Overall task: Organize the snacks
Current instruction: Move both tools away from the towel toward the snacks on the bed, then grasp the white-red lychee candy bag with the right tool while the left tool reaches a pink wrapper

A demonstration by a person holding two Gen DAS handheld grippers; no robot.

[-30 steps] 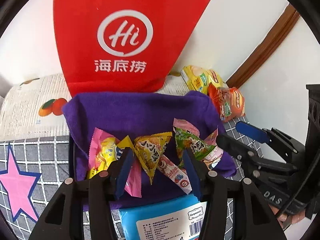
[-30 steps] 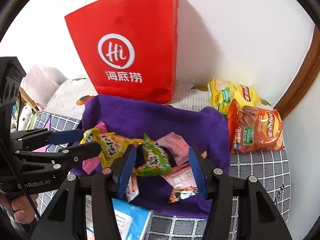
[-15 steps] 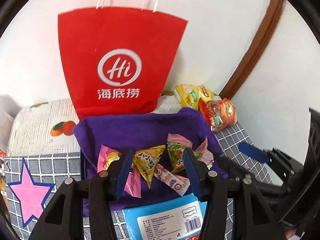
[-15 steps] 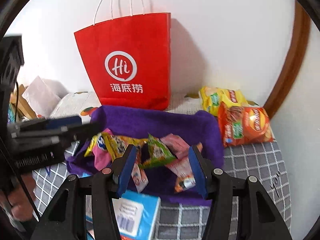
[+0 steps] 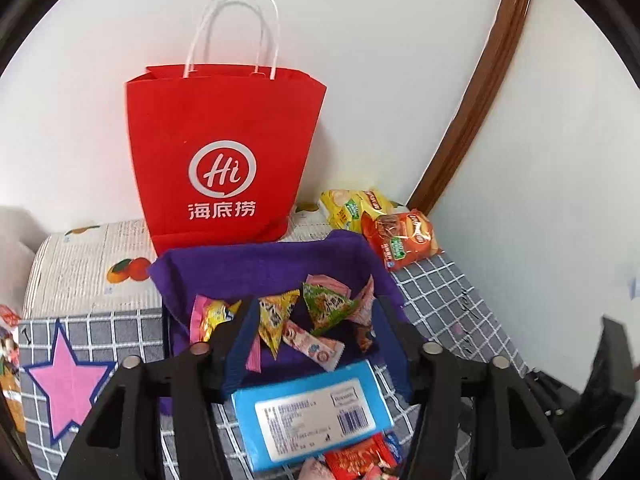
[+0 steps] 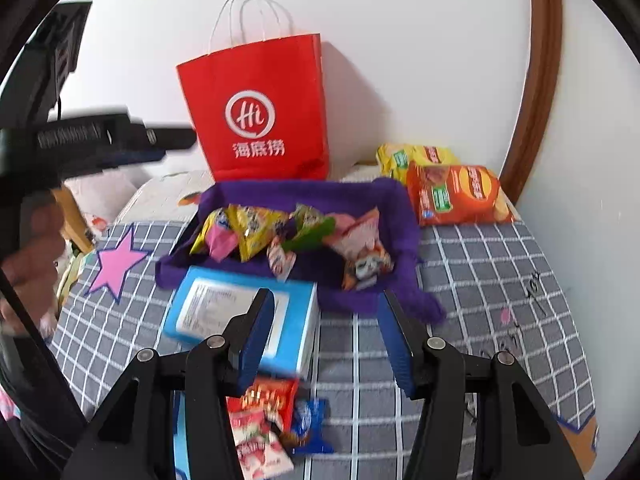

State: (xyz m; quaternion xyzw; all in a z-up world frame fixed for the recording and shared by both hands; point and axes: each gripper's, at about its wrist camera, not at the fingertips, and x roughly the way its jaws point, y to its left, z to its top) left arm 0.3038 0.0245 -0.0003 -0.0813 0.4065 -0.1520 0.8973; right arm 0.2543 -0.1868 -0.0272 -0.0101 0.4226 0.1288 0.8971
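Note:
A purple cloth-lined tray (image 5: pixel 260 264) (image 6: pixel 400 216) holds several small snack packets, among them a yellow one (image 5: pixel 276 316) (image 6: pixel 252 232), a green one (image 5: pixel 326 308) and a pink one (image 6: pixel 360 236). My left gripper (image 5: pixel 316 312) hovers above the tray's near edge, its jaws opening with nothing between them. My right gripper (image 6: pixel 326 300) stands open over the checked cloth just in front of the tray, empty. A blue box (image 5: pixel 312 416) (image 6: pixel 240 316) lies in front of the tray. Small loose packets (image 6: pixel 268 400) lie nearer still.
A red paper bag (image 5: pixel 224 160) (image 6: pixel 260 112) stands against the wall behind the tray. Two crisp packs, yellow (image 5: pixel 352 208) and orange (image 6: pixel 456 196), lie at the back right. A pink star (image 6: pixel 116 264) marks the grey checked cloth (image 6: pixel 480 280). A hand (image 6: pixel 32 248) holds the left gripper (image 6: pixel 160 146).
Both grippers have drawn back and up from the tray. The bag's handles, the blue box and the loose packets have come into view. The left jaws stand a little wider.

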